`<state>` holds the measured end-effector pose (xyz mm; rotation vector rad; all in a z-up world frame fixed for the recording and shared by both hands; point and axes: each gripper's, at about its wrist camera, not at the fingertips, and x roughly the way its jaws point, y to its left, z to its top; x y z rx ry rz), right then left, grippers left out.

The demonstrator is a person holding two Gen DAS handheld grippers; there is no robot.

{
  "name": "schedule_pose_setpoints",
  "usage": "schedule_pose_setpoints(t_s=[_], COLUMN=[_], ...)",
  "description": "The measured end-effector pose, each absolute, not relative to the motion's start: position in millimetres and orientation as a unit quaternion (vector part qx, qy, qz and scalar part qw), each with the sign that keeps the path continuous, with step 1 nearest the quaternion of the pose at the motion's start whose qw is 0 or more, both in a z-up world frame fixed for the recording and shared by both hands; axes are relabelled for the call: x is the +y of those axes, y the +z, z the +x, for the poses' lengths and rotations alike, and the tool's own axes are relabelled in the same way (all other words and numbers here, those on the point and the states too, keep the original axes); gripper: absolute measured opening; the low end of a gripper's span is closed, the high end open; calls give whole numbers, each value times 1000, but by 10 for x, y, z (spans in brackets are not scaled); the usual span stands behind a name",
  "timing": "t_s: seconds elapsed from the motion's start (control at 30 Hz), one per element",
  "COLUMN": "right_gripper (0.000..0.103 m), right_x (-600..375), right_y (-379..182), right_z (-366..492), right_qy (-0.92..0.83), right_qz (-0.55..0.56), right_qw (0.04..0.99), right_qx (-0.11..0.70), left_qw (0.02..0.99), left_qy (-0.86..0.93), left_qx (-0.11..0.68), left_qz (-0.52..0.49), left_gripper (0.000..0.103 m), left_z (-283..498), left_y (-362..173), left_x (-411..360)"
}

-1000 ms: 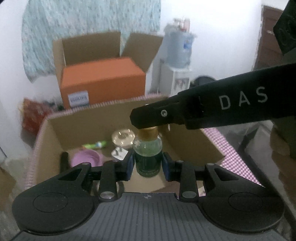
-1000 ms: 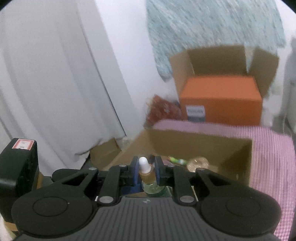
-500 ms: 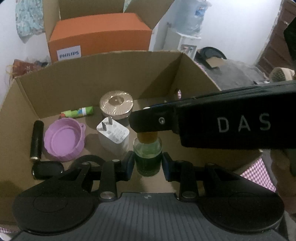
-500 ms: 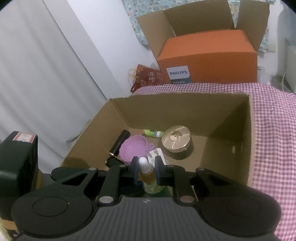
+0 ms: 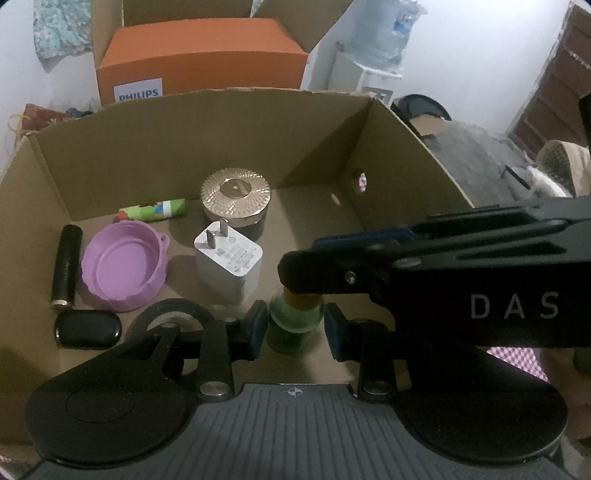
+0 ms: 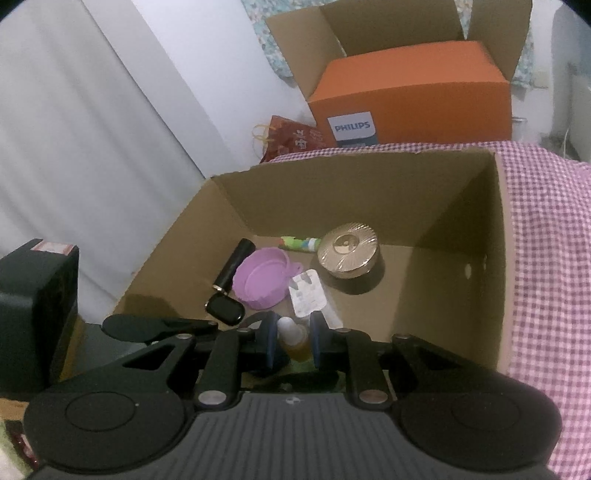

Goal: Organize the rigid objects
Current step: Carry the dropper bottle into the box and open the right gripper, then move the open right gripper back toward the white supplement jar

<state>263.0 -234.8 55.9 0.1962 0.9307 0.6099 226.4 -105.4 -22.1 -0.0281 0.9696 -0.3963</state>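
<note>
Dropper bottle (image 5: 293, 325) near box wall (image 5: 388, 177)

Orange Philips box (image 6: 413, 92), water jug (image 5: 382, 31)

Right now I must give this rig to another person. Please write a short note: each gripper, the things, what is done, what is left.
Left gripper: jaws opening, pads just off the green dropper bottle between them.
Right gripper: shut on the bottle's amber neck, under the white bulb.
The bottle is low inside the cardboard box; whether it rests on the floor, I cannot tell.
Already in the box: gold round tin, white charger, purple lid, black tube.
Left: release the bottle, lift both grippers out.
</note>
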Motion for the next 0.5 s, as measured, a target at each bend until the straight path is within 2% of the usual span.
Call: schedule_pose_setpoints(t_s=[0.13,0.4,0.43,0.47,0.5], right_gripper=[22,24,26,34,47], right_x=[-2360,-2494,-2513,-2543,-2574], right_y=[585,918,962,1016,1074], right_z=[2596,2240,2183,2104,2009], right_qy=[287,284,282,278,273], right_qz=[98,133,136,141,145], right_qw=[846,864,867,872,877], right_qx=[439,393,387,378,368], left_qw=[870,895,898,900,902], left_qy=[-185,-186,-186,-189,-192], left_qx=[458,406,399,392,386], left_qz=[-15,-1,1,0,-1], left_gripper=[36,57,58,60,62], left_z=[2221,1873,1809,1729,1656], left_y=[-168,178,228,291,345], left_x=[-1027,-976,-974,-961,-941])
